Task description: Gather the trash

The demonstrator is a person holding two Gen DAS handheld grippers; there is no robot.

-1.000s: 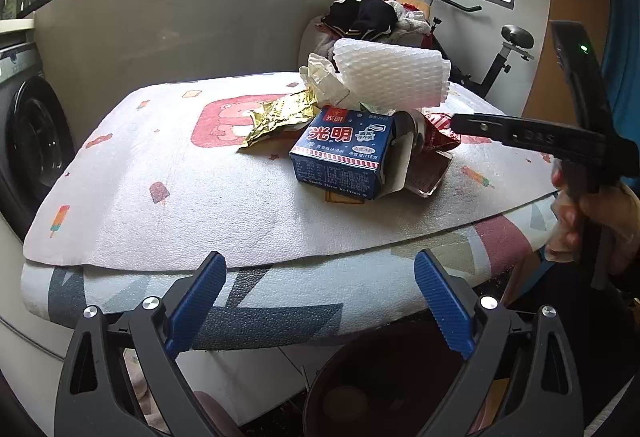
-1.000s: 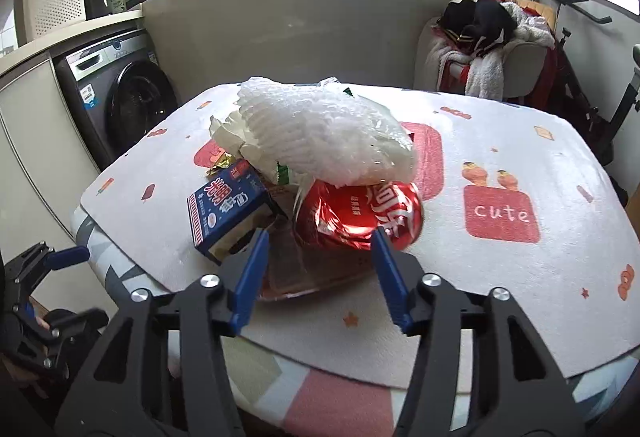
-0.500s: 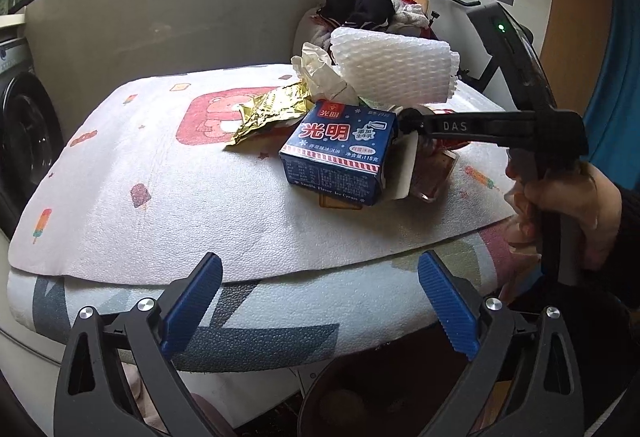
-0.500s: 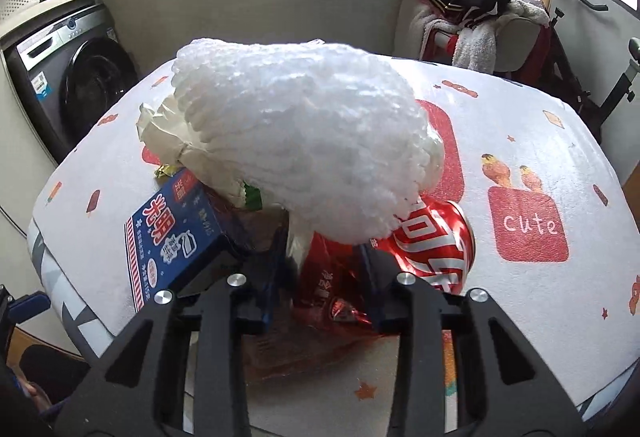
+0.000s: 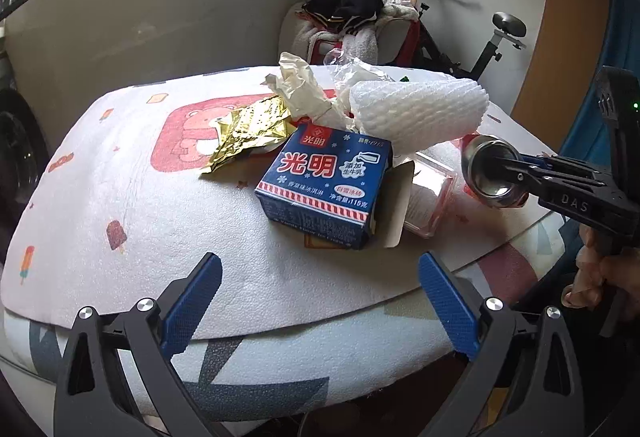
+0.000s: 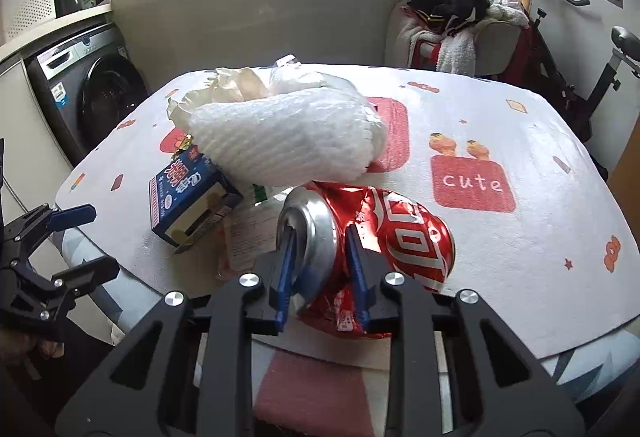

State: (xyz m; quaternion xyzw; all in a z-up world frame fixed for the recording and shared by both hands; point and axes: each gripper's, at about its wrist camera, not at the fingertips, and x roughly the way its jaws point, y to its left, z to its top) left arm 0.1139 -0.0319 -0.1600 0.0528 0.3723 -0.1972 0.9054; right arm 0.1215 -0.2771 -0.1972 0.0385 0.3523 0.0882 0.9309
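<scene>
I am clamping my right tongs [image 6: 320,269] on a crushed red soda can [image 6: 384,237], low in the middle of the right wrist view; one blue finger is reaching into the can's silver open end and the other is pressing on its red side. In the left wrist view the same can [image 5: 490,177] is showing at the right edge, its silver end facing the camera, with the right tongs [image 5: 516,173] gripping it.

My left tongs [image 5: 320,301] are spread wide and grasping nothing, hanging at the near edge of the worktop [image 5: 140,229] at the bottom of the frame.

The rest of the trash is sitting in a heap in the middle of the worktop. A blue carton [image 5: 324,185] is lying just left of the can, with a flat clear plastic box [image 5: 430,201] between them. A white foam net sleeve [image 5: 416,117] is lying on top of the heap, above the can. A gold wrapper [image 5: 248,129] is lying to the upper left of the carton, and crumpled white paper [image 5: 300,89] is sitting behind it.
</scene>
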